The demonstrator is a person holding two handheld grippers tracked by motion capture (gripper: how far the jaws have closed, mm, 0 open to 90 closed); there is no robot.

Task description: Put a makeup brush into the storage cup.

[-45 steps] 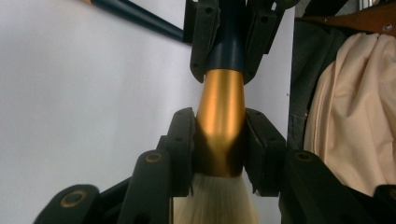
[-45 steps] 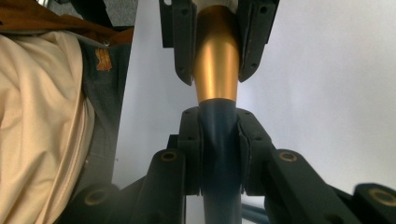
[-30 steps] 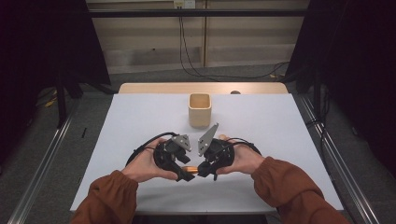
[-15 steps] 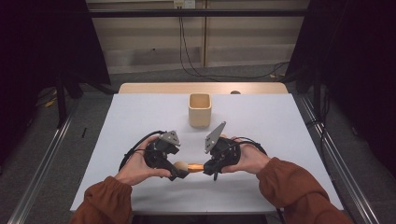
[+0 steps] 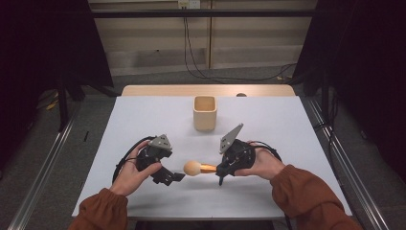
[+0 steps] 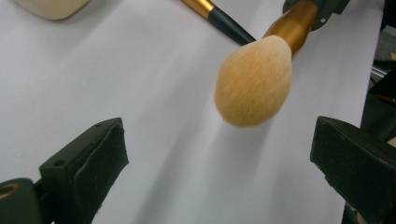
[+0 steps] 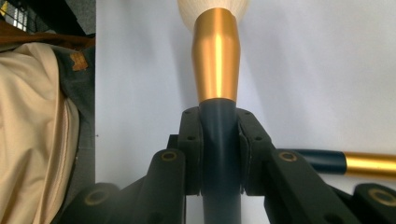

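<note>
two claws work over the white surface (image 5: 143, 124), a cup (image 5: 205, 112) standing well beyond them. right claw (image 5: 221, 168) pinches the brush (image 5: 200, 167) by its dark handle, head held out above the surface toward the left claw (image 5: 176, 177), which is spread wide and holds nothing. a second brush (image 7: 345, 163) lies nearby. it looks light; the bristles are soft and crushable, so grip the stiff, perhaps slippery handle.

1. Left gripper (image 5: 173, 176) has let go of the brush (image 5: 198, 168); jaws now spread wide, head free between them.
2. Hands have drawn apart: left gripper shifted left, right gripper (image 5: 221, 171) shifted right.
3. Brush now carried by the right gripper alone, clamped on the dark handle.
</note>
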